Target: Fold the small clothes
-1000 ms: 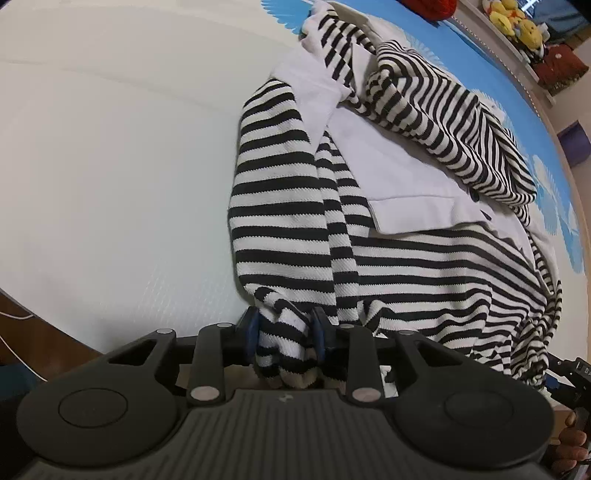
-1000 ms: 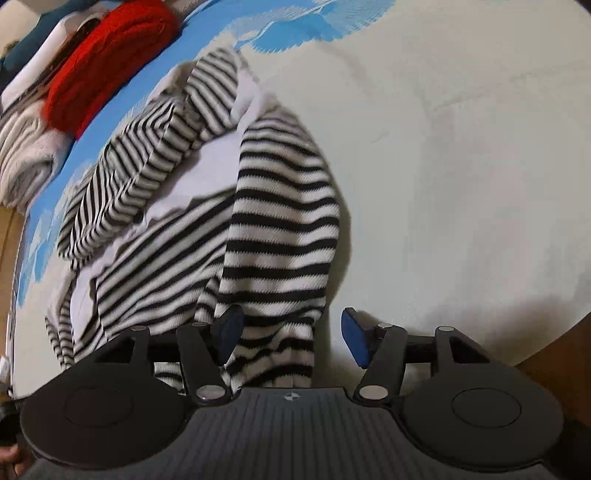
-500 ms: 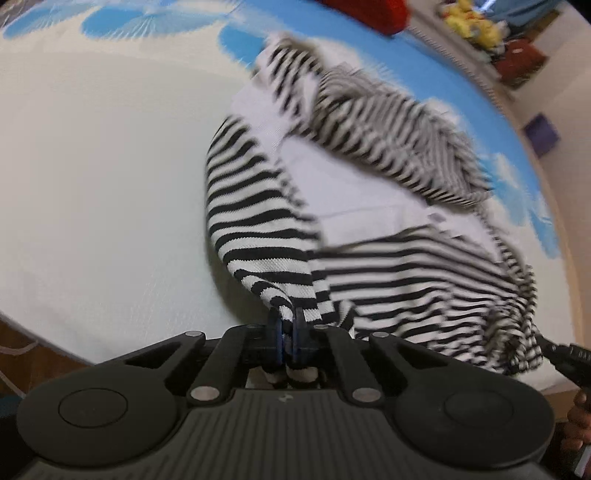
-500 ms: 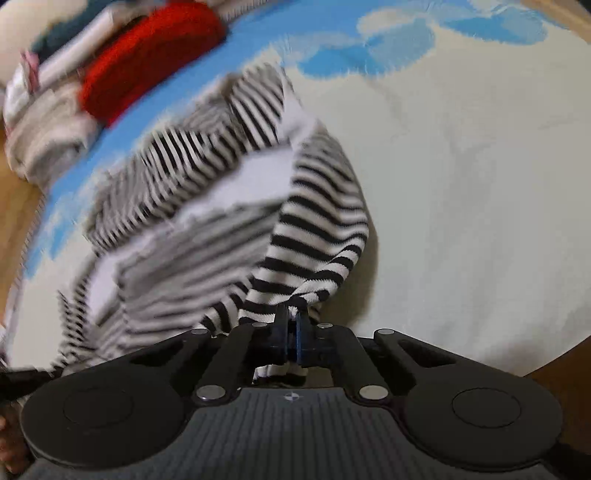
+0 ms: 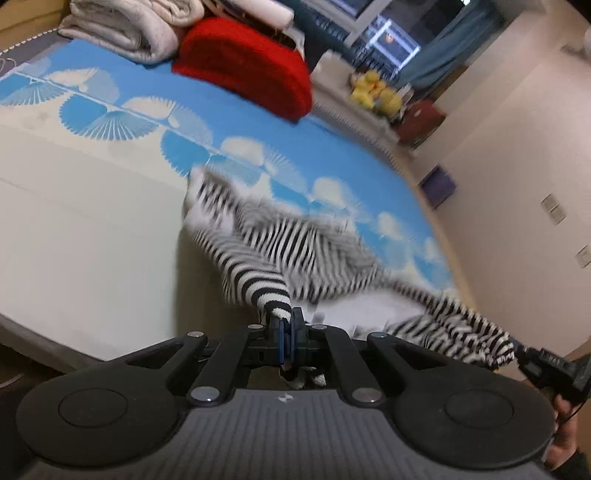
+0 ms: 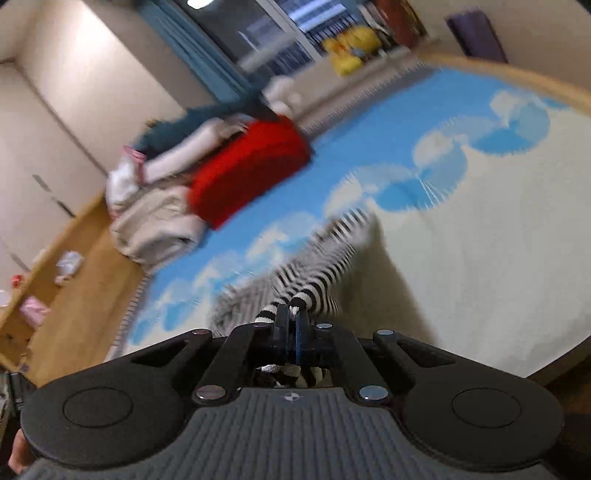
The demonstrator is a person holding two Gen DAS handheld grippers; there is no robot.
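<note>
A person stands at the near edge of a bed (image 5: 74,229) covered in a cream sheet with blue fan shapes, holding a two-finger gripper in each hand.

The left gripper (image 5: 286,328) has its blue-padded jaws pinched together on a bunched edge of a black-and-white striped knit garment (image 5: 295,240). From that pinch the cloth runs away toward twelve o'clock, over the bed, and a second stretch trails off toward three o'clock, where it meets the right gripper (image 5: 543,363), seen at the picture's edge with a hand behind it.

In the right wrist view, the right gripper (image 6: 294,325) is likewise clamped tight on a striped edge of the garment (image 6: 314,280), with a tuft of knit poking out behind the pads. The cloth stretches ahead toward twelve o'clock, blurred, its far end low over or on the sheet; I cannot tell which.

So the garment's held edge spans side to side between the two grippers, while its body hangs away from the person toward the middle of the bed. Neither hand is clearly nearer; each grips one end.

At the head of the bed, toward twelve o'clock, sit a red cushion (image 5: 243,62) and a folded pale quilt (image 5: 125,26), well apart from the garment.

The likely next move is spreading the garment flat, which would depend on keeping that held edge taut and level.
</note>
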